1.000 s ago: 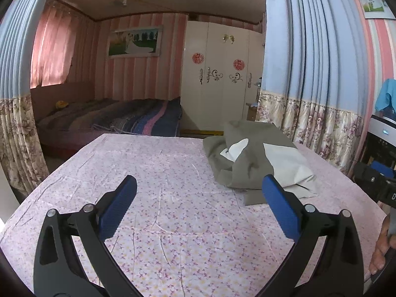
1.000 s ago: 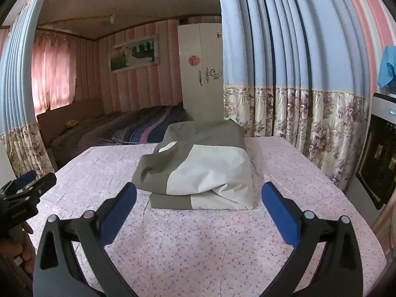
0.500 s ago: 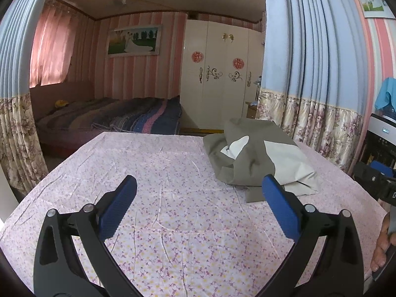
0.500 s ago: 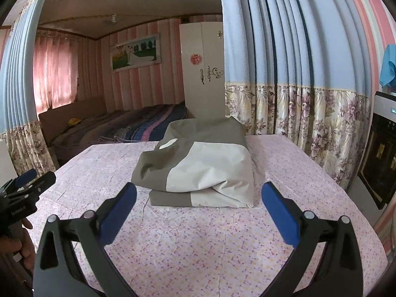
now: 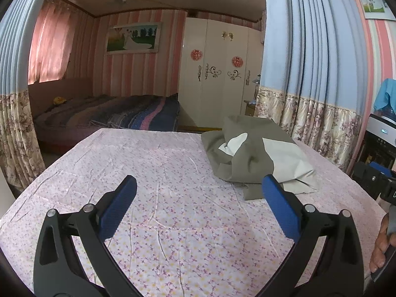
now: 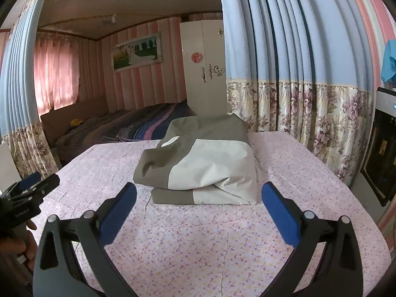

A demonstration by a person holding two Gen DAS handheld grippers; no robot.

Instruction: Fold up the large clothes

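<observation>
1. The left gripper [image 5: 199, 191] is held low over the near part of the table [image 5: 173, 212], pointing forward and nearly level. Its two blue pads [image 5: 118, 210] stand wide apart and hold nothing.
2. The right gripper [image 6: 199, 191] is in the same pose, low over the near edge, pointing straight at the garment [image 6: 205, 165]. Its jaws are also spread wide, with nothing between them, and they do not touch the cloth.
3. At the right edge of the left view, some fingers [image 5: 381, 247] wrap a black handle. At the left edge of the right view, a hand [image 6: 22, 245] holds the other tool in the same way.
4. Count: two grippers, each with two blue pads; one garment; one table with a pink flowered cloth.
5. The garment is one folded bundle in two colours, olive grey and pale cream. It lies on the far right part of the table, close to the flowered curtain [image 6: 309, 113].
6. In the right view its long axis runs from near to far. The near end shows stacked layers, and the cream part is on the right and the olive part on the left and far side.
7. In the left view the bundle sits to the right, far from the left pad and just behind the right pad.
</observation>
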